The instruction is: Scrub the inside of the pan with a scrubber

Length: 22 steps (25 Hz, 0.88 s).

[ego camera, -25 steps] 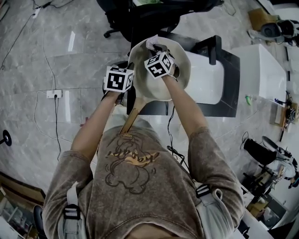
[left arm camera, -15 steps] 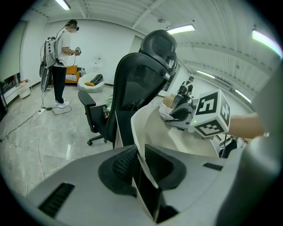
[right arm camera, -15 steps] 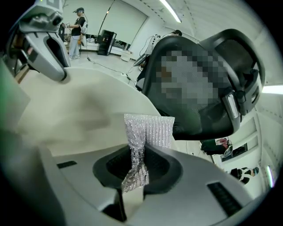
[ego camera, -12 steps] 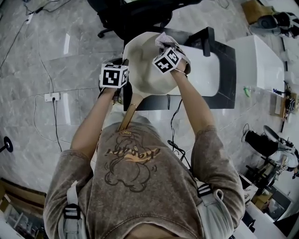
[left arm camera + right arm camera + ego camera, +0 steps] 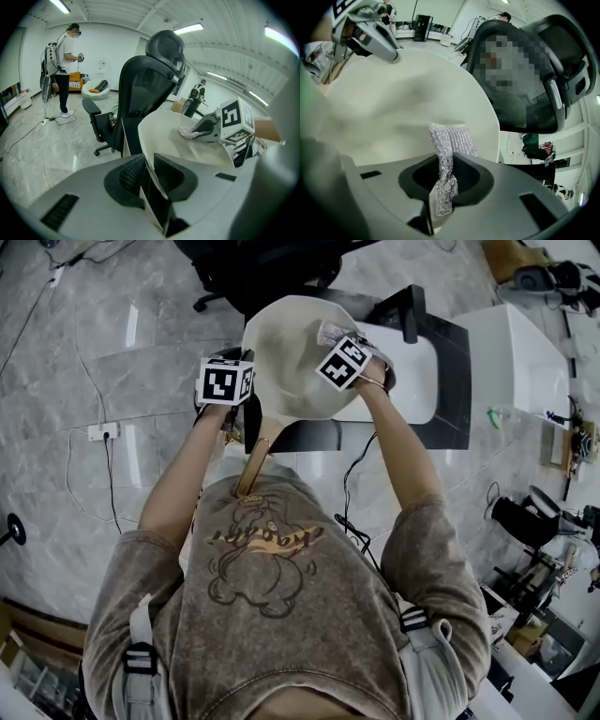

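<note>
A cream pan (image 5: 286,362) with a wooden handle (image 5: 253,463) is held up in front of the person, its inside turned toward them. My left gripper (image 5: 244,401) is shut on the pan's rim near the handle; the thin rim (image 5: 151,165) runs between its pads. My right gripper (image 5: 333,338) is shut on a silvery mesh scrubber (image 5: 449,143), whose free end lies against the pan's inner wall (image 5: 393,103). From the left gripper view the scrubber (image 5: 189,133) rests on the pan's inside, near its far rim.
A black office chair (image 5: 150,79) stands just beyond the pan. Below it is a black-edged table with a white top (image 5: 417,395), and a white box (image 5: 520,367) to the right. Cables and a power strip (image 5: 98,431) lie on the marble floor. A person (image 5: 61,61) stands far off.
The pan and both grippers have risen slightly and shifted left in view. The right gripper with the scrubber has slid rightward across the pan's inside, toward its far rim.
</note>
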Motion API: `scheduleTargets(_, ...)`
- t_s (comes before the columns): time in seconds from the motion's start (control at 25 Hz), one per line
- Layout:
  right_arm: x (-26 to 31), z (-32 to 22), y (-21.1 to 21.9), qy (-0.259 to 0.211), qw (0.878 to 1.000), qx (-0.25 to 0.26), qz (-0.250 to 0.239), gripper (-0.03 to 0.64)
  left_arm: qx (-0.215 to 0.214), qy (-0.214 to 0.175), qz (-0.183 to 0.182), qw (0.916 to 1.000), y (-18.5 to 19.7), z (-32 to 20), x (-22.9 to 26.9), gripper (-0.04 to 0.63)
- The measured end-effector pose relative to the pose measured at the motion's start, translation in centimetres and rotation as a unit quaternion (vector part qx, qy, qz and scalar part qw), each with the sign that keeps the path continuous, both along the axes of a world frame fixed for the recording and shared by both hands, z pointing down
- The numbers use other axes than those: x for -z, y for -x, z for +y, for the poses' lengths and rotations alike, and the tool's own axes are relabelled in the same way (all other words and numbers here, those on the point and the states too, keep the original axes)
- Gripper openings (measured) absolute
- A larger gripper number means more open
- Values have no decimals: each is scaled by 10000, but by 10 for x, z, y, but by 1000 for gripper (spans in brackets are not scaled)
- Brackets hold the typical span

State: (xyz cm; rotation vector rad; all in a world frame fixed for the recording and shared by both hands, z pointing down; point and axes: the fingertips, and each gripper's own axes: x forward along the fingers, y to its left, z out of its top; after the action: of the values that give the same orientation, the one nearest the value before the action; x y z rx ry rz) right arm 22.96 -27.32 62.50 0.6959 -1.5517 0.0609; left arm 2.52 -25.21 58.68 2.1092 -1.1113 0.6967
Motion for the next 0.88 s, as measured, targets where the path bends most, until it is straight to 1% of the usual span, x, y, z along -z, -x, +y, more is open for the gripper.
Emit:
scheduleTargets(0.24,9,29,-7,583,9981,212,46,86,42,-5,-18,10000,0,0,0,65)
scheduleTargets(0.36,9,47,-6,946,9950,325,1,84,59,4,-34,10000,0,0,-1,66)
scheduleTargets(0.48,10,64,-9,1271,9909,420,136,84,55,6,-44,10000,-1,0,-1,65)
scheduleTargets(0.6,9,84,-4,1645,9846,583,131,85,90,6,-24,10000,-1,0,-1,64)
scheduleTargets(0.72,11,112,-10,2161,9743,506,372,84,138,32,-13,9999,0,-1,-1,64)
scheduleTargets(0.76,11,121,-9,2311,9709,492,383,84,149,43,-8,9999,0,-1,-1,64)
scheduleTargets(0.88,10,138,5,2607,9637,532,199,84,169,64,-6,9998,0,-1,-2,64)
